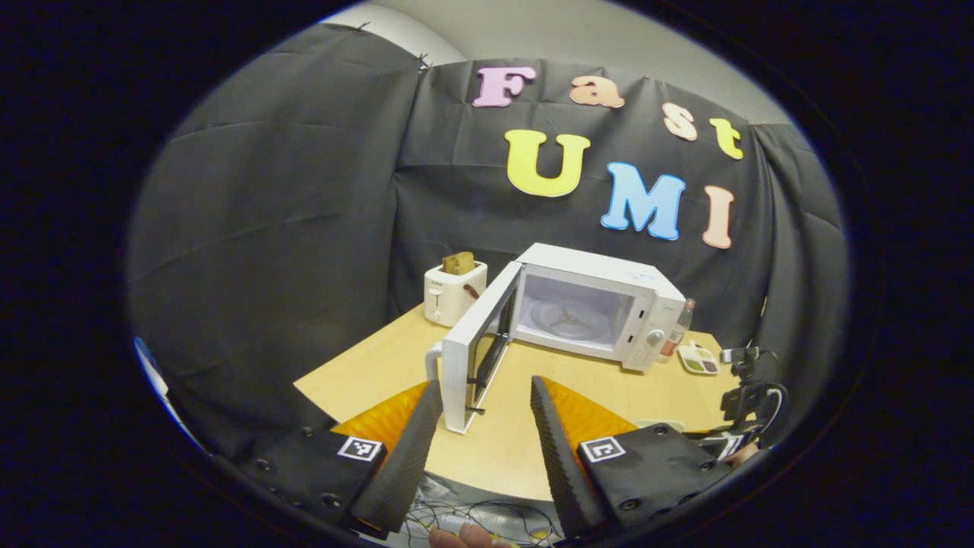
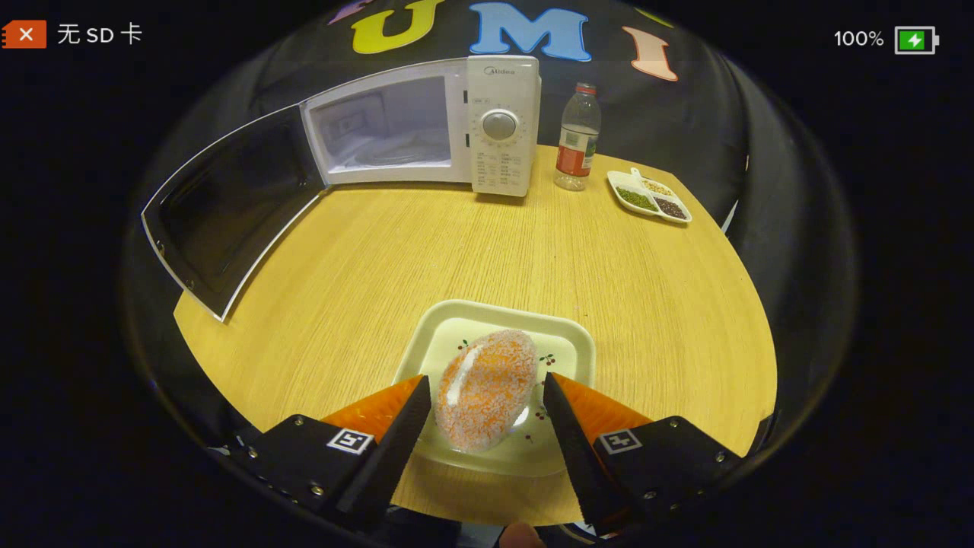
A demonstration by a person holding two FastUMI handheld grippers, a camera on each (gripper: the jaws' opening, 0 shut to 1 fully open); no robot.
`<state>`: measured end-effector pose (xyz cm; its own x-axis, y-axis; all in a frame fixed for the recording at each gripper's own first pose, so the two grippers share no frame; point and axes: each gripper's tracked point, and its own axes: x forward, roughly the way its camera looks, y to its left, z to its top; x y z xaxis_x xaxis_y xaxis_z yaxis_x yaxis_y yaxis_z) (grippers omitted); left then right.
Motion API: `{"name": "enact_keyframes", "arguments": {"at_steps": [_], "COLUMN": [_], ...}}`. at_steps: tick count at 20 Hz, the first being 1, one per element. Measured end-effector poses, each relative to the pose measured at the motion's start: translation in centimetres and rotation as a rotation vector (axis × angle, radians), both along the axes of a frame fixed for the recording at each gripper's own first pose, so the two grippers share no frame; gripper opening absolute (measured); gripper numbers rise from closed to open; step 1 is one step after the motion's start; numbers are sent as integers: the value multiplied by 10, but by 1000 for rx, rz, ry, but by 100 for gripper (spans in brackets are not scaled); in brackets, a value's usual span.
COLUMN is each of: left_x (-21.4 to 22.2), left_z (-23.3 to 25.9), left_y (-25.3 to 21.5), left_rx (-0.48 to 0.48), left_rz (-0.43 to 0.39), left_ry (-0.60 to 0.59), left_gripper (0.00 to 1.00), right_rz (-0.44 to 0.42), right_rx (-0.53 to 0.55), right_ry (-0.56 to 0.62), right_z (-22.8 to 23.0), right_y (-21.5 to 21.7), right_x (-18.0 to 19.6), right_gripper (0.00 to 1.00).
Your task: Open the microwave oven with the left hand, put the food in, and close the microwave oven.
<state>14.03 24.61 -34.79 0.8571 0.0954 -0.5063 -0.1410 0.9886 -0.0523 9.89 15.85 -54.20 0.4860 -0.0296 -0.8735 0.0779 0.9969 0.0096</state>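
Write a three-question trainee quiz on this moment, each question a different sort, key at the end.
1. True or false: the microwave door stands open.
2. The right gripper has its fingers: A) clamped on the bottle; B) open on either side of the breaded food on the plate; C) inside the microwave.
3. Fill in: in the left gripper view, bread sticks out of the ____ left of the microwave.

Key: 1 true; 2 B; 3 toaster.
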Motion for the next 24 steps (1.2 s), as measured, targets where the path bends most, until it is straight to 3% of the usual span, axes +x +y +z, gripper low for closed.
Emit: {"name": "enact_keyframes", "arguments": {"at_steps": [4, 9, 11, 12, 17, 19, 24], "left_x": [-31, -58, -65, -69, -86, -92, -108], "left_z": [14, 29, 41, 49, 81, 92, 126], "left_y": [-27, -51, -52, -52, -48, -44, -24], "left_rx": [49, 75, 83, 80, 37, 28, -20], "left_rz": [52, 96, 108, 112, 94, 74, 29], "left_ry": [23, 43, 30, 19, -46, -63, -162], "left_gripper": [80, 80, 83, 80, 84, 75, 74], "right_rz": [17, 47, 44, 37, -32, -45, -53], "right_rx": [21, 62, 92, 119, 319, 348, 374], "right_ry": [10, 15, 17, 20, -19, -53, -175], "right_z": [-21, -19, -15, -10, 42, 66, 118], "right_y": [7, 9, 5, 5, 21, 31, 78], "right_x": [2, 2, 4, 3, 16, 23, 55], "right_gripper": [93, 76, 76, 67, 67, 66, 66]}}
